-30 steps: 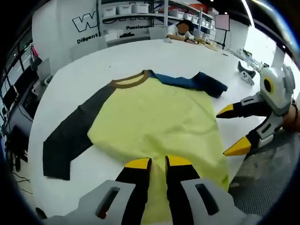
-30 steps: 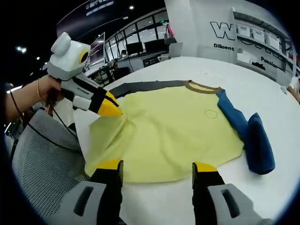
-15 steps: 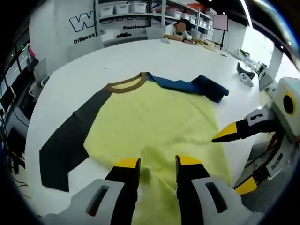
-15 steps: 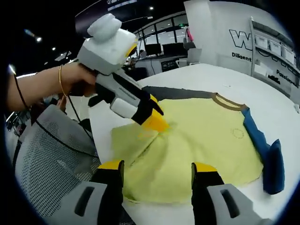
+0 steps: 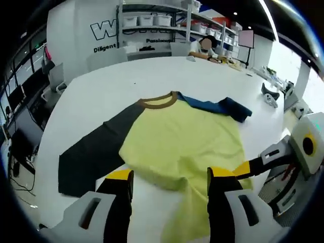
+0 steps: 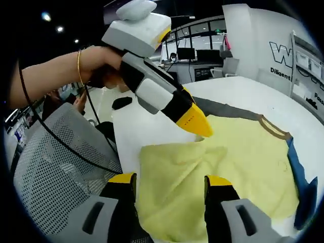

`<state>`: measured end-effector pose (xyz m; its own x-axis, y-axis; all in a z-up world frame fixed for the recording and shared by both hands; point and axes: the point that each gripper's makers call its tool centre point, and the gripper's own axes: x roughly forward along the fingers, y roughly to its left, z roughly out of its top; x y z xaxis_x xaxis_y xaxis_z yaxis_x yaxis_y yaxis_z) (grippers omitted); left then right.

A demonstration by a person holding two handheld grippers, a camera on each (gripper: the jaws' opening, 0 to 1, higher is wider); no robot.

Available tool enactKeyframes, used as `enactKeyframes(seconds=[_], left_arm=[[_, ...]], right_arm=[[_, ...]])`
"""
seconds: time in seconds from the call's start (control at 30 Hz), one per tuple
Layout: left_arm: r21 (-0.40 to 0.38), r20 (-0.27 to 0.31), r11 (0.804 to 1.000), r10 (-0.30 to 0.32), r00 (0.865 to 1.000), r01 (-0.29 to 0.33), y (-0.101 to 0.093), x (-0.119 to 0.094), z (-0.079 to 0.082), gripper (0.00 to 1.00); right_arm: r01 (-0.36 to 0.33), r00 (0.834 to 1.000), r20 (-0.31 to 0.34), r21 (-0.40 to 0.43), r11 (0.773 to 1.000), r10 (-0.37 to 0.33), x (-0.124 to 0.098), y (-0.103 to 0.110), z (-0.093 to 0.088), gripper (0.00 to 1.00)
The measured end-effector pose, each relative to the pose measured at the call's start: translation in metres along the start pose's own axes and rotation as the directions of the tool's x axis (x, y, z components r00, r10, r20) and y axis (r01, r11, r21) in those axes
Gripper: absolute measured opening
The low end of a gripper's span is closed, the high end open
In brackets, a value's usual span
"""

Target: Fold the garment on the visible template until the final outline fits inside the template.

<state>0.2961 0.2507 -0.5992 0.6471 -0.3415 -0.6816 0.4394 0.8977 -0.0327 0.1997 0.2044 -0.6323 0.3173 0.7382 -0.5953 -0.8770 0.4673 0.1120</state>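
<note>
Left gripper view: left gripper low centre, jaws wide, empty, now spread from near-closed 0.5 s ago. Garment, yellow body with dark and blue sleeves, lies mid-frame on the white surface; hem bunched. Right gripper at right.

Right gripper view: right gripper jaws wide, over the crumpled yellow hem, lower centre.

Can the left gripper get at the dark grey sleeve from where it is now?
Probably yes. The left gripper is open and holds nothing, and the dark grey sleeve lies flat on the white table just ahead of its jaws with nothing over it. The right gripper is off to the other side.
</note>
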Motion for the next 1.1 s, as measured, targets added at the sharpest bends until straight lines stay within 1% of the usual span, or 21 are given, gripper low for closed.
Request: enactKeyframes(seconds=[0.13, 0.17, 0.27, 0.37, 0.47, 0.5, 0.53, 0.63, 0.77, 0.9, 0.97, 1.07, 1.1], left_arm=[[0.007, 0.01, 1.0, 0.004, 1.0, -0.004, 0.005, -0.008, -0.001, 0.73], [0.019, 0.024, 1.0, 0.016, 1.0, -0.016, 0.008, -0.012, -0.001, 0.76], [0.031, 0.032, 0.999, 0.029, 0.999, -0.03, 0.014, -0.018, -0.002, 0.82], [0.046, 0.036, 0.998, 0.028, 0.999, -0.03, 0.017, -0.022, -0.003, 0.91], [0.065, 0.071, 0.997, 0.035, 0.997, -0.039, 0.021, -0.026, -0.003, 0.97], [0.063, 0.07, 0.997, 0.037, 0.997, -0.041, 0.022, -0.026, -0.004, 0.99], [0.063, 0.071, 0.997, 0.038, 0.997, -0.043, 0.023, -0.026, -0.006, 0.99], [0.103, 0.06, 0.993, 0.05, 0.997, -0.056, 0.027, -0.029, -0.014, 0.99], [0.084, 0.048, 0.995, 0.053, 0.997, -0.057, 0.031, -0.032, -0.022, 0.99], [0.077, 0.051, 0.995, 0.06, 0.997, -0.064, 0.035, -0.036, -0.024, 0.99], [0.075, 0.053, 0.995, 0.06, 0.997, -0.063, 0.036, -0.038, -0.025, 0.99], [0.077, 0.056, 0.995, 0.06, 0.997, -0.064, 0.038, -0.042, -0.026, 0.99], [0.078, 0.055, 0.995, 0.061, 0.997, -0.066, 0.038, -0.043, -0.026, 0.99]], right_arm=[[-0.022, 1.0, -0.01, -0.034, 0.999, 0.021, 0.013, 0.01, 0.002, 0.48], [-0.025, 1.0, -0.008, -0.041, 0.999, 0.025, 0.017, 0.013, 0.003, 0.48], [-0.036, 0.999, -0.009, -0.049, 0.998, 0.036, 0.028, 0.019, 0.006, 0.47], [-0.039, 0.999, -0.012, -0.071, 0.997, 0.038, 0.036, 0.024, 0.007, 0.42], [-0.038, 0.999, -0.022, -0.091, 0.995, 0.036, 0.045, 0.026, 0.007, 0.39], [-0.039, 0.999, -0.017, -0.103, 0.994, 0.038, 0.048, 0.027, 0.008, 0.38], [-0.042, 0.999, -0.022, -0.106, 0.993, 0.04, 0.051, 0.027, 0.008, 0.37], [-0.047, 0.998, -0.044, -0.132, 0.99, 0.042, 0.058, 0.03, 0.005, 0.37], [-0.047, 0.998, -0.053, -0.15, 0.988, 0.04, 0.063, 0.029, 0.005, 0.35], [-0.048, 0.997, -0.066, -0.163, 0.985, 0.037, 0.067, 0.029, 0.001, 0.34], [-0.045, 0.996, -0.088, -0.191, 0.981, 0.028, 0.069, 0.027, -0.003, 0.33], [-0.039, 0.995, -0.095, -0.203, 0.978, 0.02, 0.071, 0.026, -0.006, 0.29], [-0.037, 0.995, -0.094, -0.211, 0.977, 0.017, 0.071, 0.026, -0.007, 0.26]])
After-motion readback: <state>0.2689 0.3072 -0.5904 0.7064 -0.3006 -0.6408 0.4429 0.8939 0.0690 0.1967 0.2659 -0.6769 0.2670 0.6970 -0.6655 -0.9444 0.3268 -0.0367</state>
